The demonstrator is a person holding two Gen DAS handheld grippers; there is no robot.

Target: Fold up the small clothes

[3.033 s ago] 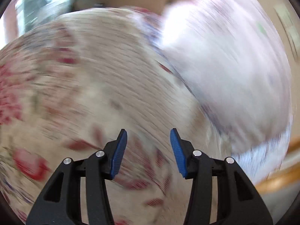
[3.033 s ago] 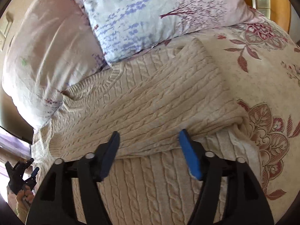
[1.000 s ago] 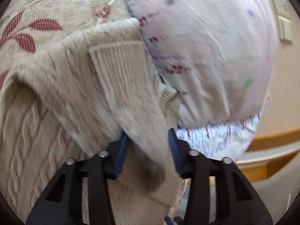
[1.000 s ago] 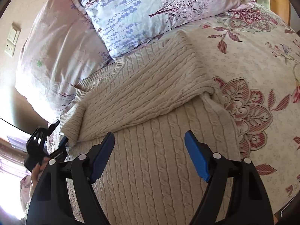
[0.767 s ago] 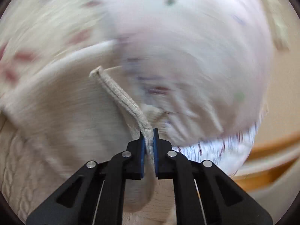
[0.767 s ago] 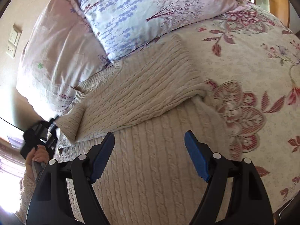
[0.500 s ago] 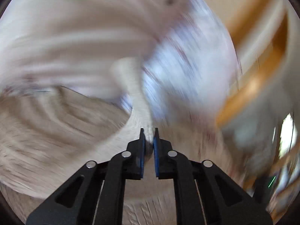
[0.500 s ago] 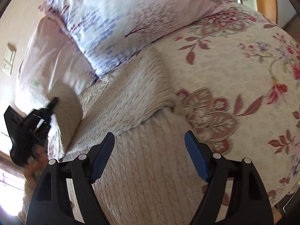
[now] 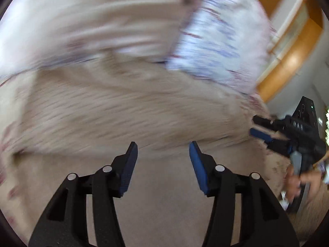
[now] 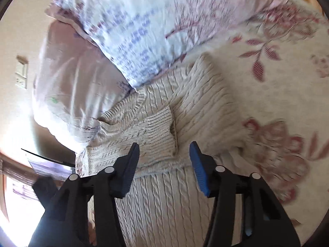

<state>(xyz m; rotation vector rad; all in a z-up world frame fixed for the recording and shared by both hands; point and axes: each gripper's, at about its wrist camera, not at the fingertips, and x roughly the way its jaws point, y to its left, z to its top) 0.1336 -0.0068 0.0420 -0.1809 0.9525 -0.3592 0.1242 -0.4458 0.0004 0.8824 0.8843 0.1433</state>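
Left wrist view, heavily blurred. Left gripper: blue pads parted and opening, nothing seen between them, nothing grasped; black fingers are held above the sweater. Sweater: cream cable knit, spread across the middle and lower part of this view. Beyond it, two pillows are seen side by side: a pale pink pillow at upper left and a blue-and-white printed pillow at upper right. A wooden headboard is seen past the printed pillow. At the right edge, the right gripper is seen over the bedspread, held by a person's hand.

Right wrist view. Right gripper: blue pads parted and closing, with no cloth pinched between them; the fingertips are held just above a horizontal fold edge of the sweater. Sweater: laid flat on the floral bedspread, its collar touching the pillows. One sleeve is folded across the chest, its ribbed cuff lying just beyond the pads. A second folded layer is seen to the right of the cuff. Pillows: printed pillow overlapping the pink pillow, both at the head of the bed. A wall socket plate is seen at far left.
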